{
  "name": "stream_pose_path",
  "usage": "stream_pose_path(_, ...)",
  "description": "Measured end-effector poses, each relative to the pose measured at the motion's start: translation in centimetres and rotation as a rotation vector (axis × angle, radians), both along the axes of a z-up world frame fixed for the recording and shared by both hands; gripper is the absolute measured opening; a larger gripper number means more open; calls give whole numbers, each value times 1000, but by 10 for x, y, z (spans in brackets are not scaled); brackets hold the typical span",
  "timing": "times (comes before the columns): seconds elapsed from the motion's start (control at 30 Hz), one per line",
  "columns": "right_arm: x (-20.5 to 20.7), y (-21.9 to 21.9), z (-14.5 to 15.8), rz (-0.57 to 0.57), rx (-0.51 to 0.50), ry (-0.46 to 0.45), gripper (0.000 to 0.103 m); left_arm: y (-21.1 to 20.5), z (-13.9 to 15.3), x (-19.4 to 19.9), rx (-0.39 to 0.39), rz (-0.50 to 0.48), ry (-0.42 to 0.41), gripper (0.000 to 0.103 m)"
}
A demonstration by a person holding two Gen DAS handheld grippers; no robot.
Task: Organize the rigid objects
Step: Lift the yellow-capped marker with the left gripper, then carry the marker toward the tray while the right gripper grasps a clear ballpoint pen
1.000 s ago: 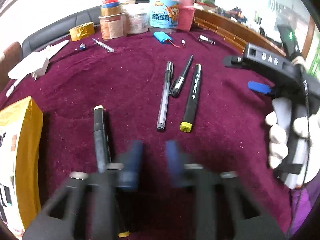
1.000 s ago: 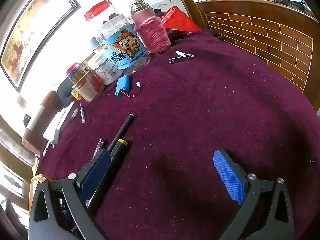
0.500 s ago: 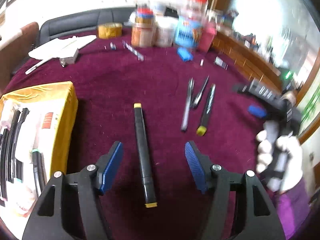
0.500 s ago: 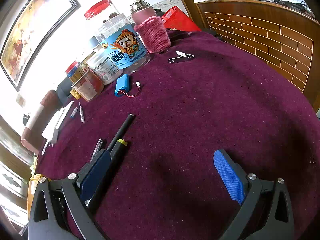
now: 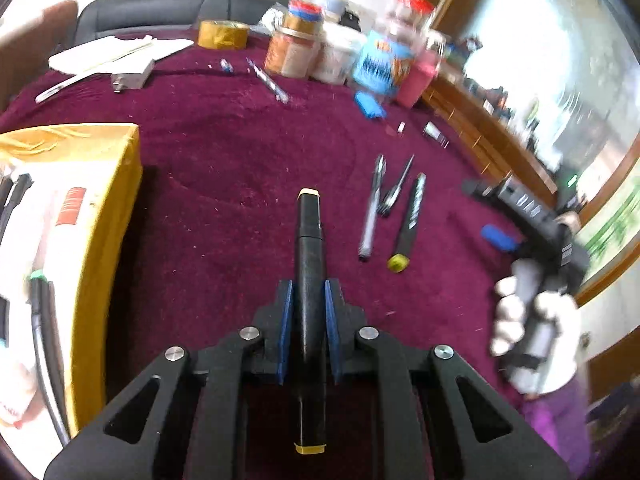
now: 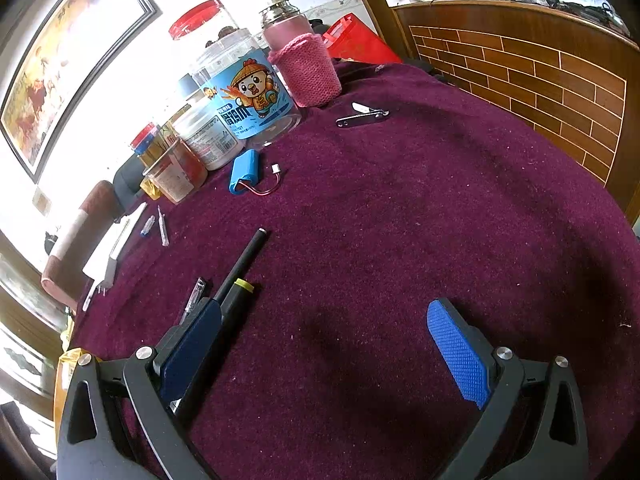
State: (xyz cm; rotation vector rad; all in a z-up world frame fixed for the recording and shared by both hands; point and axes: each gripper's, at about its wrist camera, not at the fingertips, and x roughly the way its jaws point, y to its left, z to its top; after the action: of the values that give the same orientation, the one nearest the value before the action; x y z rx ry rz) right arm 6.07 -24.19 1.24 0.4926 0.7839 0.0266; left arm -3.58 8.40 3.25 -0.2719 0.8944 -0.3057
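Fingers (image 5: 287, 316) of left gripper (image 5: 308, 292) have just closed, clamping black marker (image 5: 309, 248) mid-barrel.

Left tool (image 5: 308, 300) jaws just closed, now clamping black marker (image 5: 309, 256)

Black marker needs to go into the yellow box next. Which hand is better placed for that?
Left. The left gripper is shut on the black marker, and the yellow box lies just to its left. The right gripper hovers open and empty over the maroon cloth.
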Motion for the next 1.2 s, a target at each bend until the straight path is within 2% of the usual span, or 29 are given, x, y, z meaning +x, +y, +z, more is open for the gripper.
stream_pose_path(0.23,-3,-5,-1,-21,31,-20,101,33,52,-48,-132,-10,-155,13)
stream_pose_path(0.3,-2,-4,-1,-28,15,-13,101,46,69,-70,-167,-21,-227,13)
stream_pose_path(0.43,3,7,0,-21,-66,33,101,69,82,-99,-206,-46,-287,13)
stream_pose_path(0.47,8,12,1,-4,-115,73,96,77,83,-105,-214,-47,-292,13)
stream_pose_path(0.5,12,20,3,3,-204,132,91,81,83,-108,-216,-43,-294,13)
stream_pose_path(0.53,11,26,7,2,-254,155,76,88,82,-111,-224,-38,-297,13)
stream_pose_path(0.57,6,33,15,33,-246,147,72,98,80,-113,-240,-30,-297,13)
stream_pose_path(0.63,0,42,30,65,-209,130,72,110,74,-112,-262,-13,-290,13)
stream_pose_path(0.7,-1,62,49,95,-217,112,72,122,67,-112,-284,5,-289,13)
stream_pose_path(0.8,10,99,58,185,-251,114,72,134,59,-118,-300,19,-288,13)
stream_pose_path(0.93,31,133,46,264,-225,155,60,152,50,-126,-301,47,-281,13)
stream_pose_path(1.13,73,152,24,228,-270,243,59,178,42,-135,-310,100,-275,13)
stream_pose_path(1.2,82,155,16,198,-321,271,59,184,38,-137,-312,114,-270,13)
